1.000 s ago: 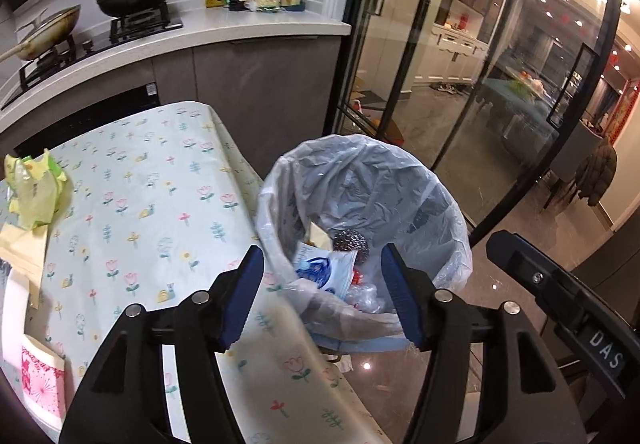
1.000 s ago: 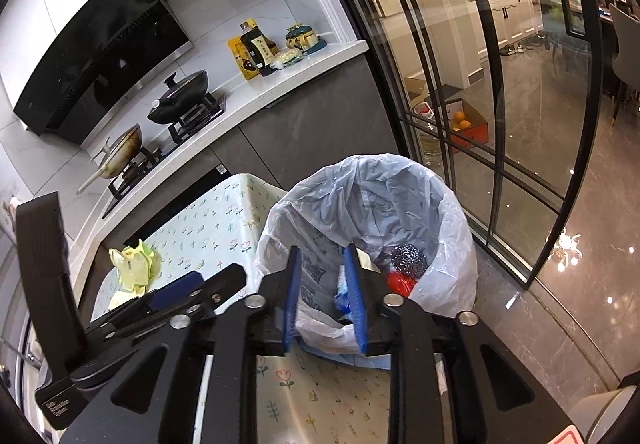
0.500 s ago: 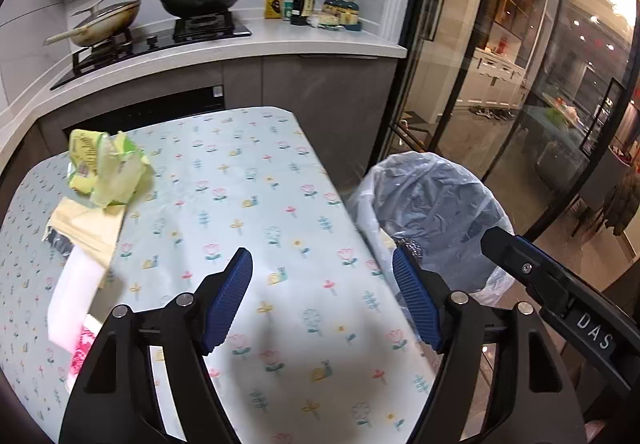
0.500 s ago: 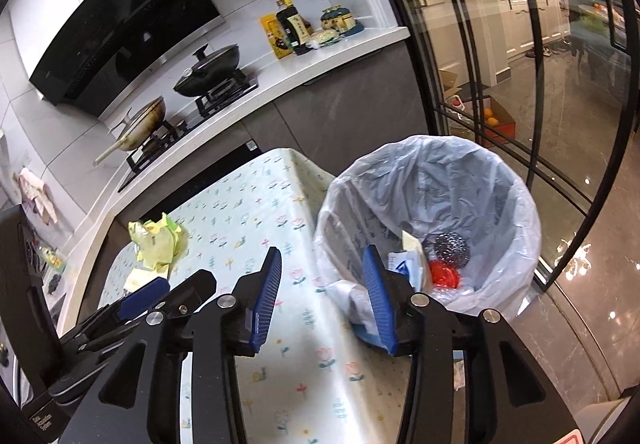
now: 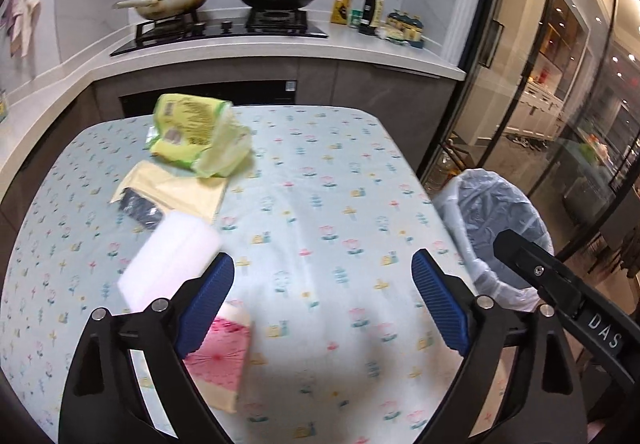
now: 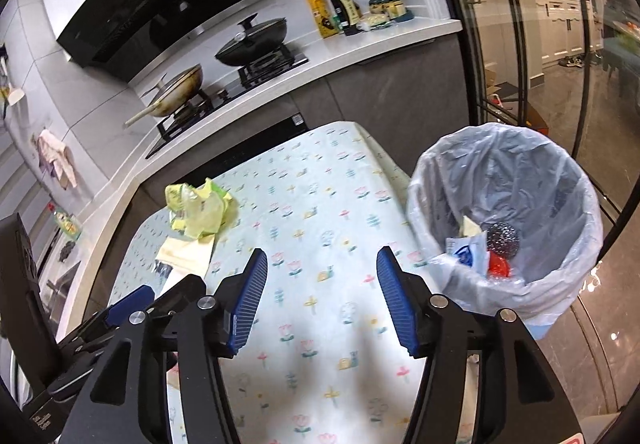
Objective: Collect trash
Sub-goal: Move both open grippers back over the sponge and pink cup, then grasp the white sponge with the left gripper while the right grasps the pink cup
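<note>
Hovering over table (image 5: 320,203), both hand-held grippers (image 5: 322,300) (image 6: 320,300) spread apart, empty.

A flower-print cloth covers the desk (image 5: 328,211). Toward its far left corner lies a crumpled green wrapper (image 5: 198,133), touching a yellow paper (image 5: 180,189) that overlaps a dark packet (image 5: 140,205). Nearer the front edge lie a white block (image 5: 170,260) and a pink-patterned packet (image 5: 222,358).

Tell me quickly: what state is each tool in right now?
Left tool: open, holding nothing.
Right tool: open, holding nothing.
</note>
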`<state>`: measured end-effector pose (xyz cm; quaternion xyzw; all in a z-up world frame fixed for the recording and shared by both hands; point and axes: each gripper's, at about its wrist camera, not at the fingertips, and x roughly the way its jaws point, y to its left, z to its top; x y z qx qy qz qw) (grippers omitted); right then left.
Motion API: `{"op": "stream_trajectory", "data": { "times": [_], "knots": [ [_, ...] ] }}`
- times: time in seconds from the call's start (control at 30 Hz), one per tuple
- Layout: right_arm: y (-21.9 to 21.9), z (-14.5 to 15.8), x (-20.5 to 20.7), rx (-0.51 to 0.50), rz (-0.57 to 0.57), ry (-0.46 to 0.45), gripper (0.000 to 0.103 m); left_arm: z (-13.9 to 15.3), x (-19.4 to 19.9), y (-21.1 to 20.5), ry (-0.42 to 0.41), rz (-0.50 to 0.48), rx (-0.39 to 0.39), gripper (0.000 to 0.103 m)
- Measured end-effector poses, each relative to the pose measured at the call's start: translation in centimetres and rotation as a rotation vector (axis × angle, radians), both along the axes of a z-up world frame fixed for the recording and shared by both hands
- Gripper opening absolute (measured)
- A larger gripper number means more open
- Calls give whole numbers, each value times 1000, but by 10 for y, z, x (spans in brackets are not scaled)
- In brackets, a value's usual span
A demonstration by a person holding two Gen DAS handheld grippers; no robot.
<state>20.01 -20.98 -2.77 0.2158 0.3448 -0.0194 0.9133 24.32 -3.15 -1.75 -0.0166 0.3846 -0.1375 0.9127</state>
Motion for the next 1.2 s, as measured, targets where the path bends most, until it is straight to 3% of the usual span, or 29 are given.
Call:
{"op": "stream_trajectory", "data": {
  "times": [0.47,0.6,0.87,1.1,1.2],
  "knots": [
    [75,-22,7,34,110,58,61,-23,10,96,62,125,30,91],
    [86,-32,3,43,120,79,63,-33,16,104,109,106,26,91],
    [91,-48,2,58,120,120,63,-58,35,95,149,82,90,91],
    [105,-62,-3,59,171,151,63,-63,42,115,187,104,42,61],
    [117,-69,-9,65,210,162,63,-61,41,125,198,99,8,59]
  ]
}}
